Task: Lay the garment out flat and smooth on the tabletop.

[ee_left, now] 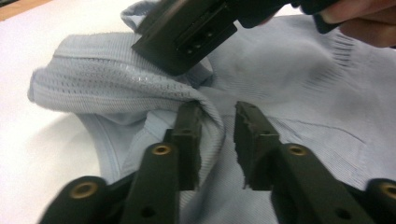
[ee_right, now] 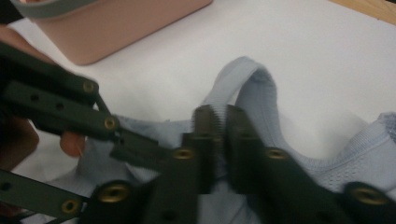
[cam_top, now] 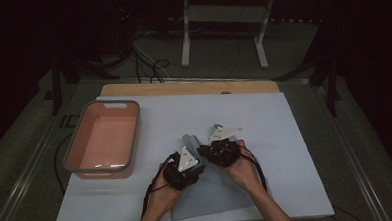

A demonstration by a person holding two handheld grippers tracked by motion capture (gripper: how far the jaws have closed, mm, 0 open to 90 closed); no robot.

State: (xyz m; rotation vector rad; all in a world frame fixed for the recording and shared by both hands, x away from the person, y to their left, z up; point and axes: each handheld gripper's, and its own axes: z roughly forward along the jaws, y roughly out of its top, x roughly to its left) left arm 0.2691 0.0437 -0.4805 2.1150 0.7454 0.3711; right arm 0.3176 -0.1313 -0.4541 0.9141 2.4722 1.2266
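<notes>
Meanwhile, low centre of the high view, the right gripper (ee_right: 220,116) pinches the light-blue knit garment (cam_top: 212,190) while the left gripper (ee_left: 217,135) gapes over a fold, so a tug may slip that thin bite.

the basin (ee_right: 116,32) is cut off at the frame's upper left — the garment (ee_right: 261,93) runs off the right edge, its jaw-side folds blurred.

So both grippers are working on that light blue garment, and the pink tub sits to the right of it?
Not quite: the pink tub sits to the left of the light blue garment, as the high view shows. Both the left gripper and the right gripper are indeed working on it.
</notes>
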